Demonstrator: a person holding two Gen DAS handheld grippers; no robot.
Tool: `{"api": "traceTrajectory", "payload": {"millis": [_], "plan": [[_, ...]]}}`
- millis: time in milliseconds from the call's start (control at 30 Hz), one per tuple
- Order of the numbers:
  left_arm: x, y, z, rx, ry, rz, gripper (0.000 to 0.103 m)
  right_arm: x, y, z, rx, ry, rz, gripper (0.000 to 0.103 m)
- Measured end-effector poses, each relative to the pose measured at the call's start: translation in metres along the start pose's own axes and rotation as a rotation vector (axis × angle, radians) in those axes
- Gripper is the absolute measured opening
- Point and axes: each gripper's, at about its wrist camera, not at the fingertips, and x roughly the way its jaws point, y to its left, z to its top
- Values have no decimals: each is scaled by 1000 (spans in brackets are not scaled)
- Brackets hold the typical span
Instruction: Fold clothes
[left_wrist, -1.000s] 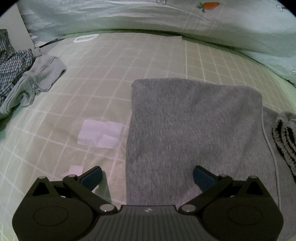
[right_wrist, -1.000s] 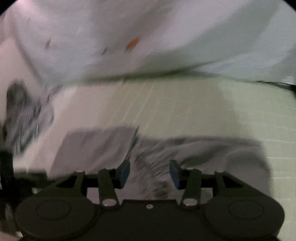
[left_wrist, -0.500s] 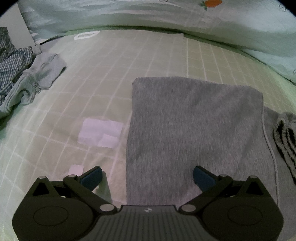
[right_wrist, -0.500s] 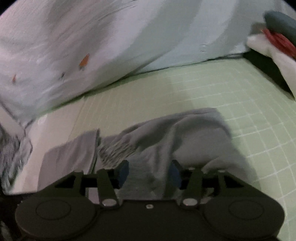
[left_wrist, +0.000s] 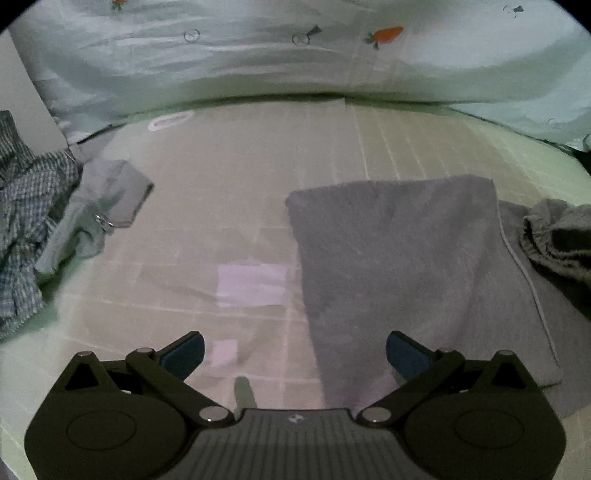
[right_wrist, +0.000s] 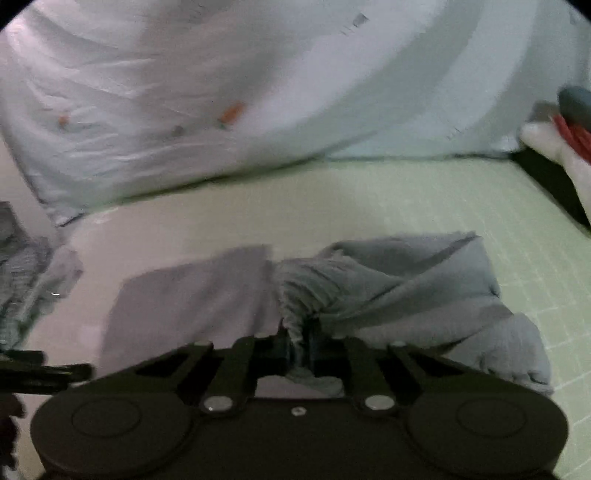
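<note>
R tongs (right_wrist: 300, 350) just closing, gripping grey garment (right_wrist: 388, 291) waistband; L tongs (left_wrist: 293, 354) hanging open. Advice: be lifting clear, laying over folded half w/o dragging.

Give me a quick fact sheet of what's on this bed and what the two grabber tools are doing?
surface: green checked bed sheet
main garment: grey sweatpants, one part folded flat
left gripper: open, empty, above the flat part's edge
right gripper: jaws just closed, pinching the ribbed waistband
other clothes: checked shirt and light grey garment, piled at left
behind: carrot-print duvet
</note>
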Motion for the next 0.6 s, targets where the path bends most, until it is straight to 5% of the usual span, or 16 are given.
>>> {"api": "traceTrajectory", "payload": {"millis": [100, 167, 233, 267, 400, 600], "plan": [[0, 5, -3, 5, 7, -1, 103, 17, 21, -17, -57, 77, 9, 14], [1, 5, -6, 18, 19, -10, 103, 31, 17, -29, 15, 161, 21, 22], [2, 3, -10, 40, 27, -20, 103, 18, 6, -32, 89, 127, 34, 30], [1, 1, -13, 54, 26, -23, 103, 10, 0, -33, 124, 107, 37, 44], [1, 2, -22, 40, 43, -40, 103, -22, -34, -24, 214, -46, -84, 57], [0, 2, -24, 6, 53, -40, 103, -16, -103, -19, 365, -50, -343, 71]]}}
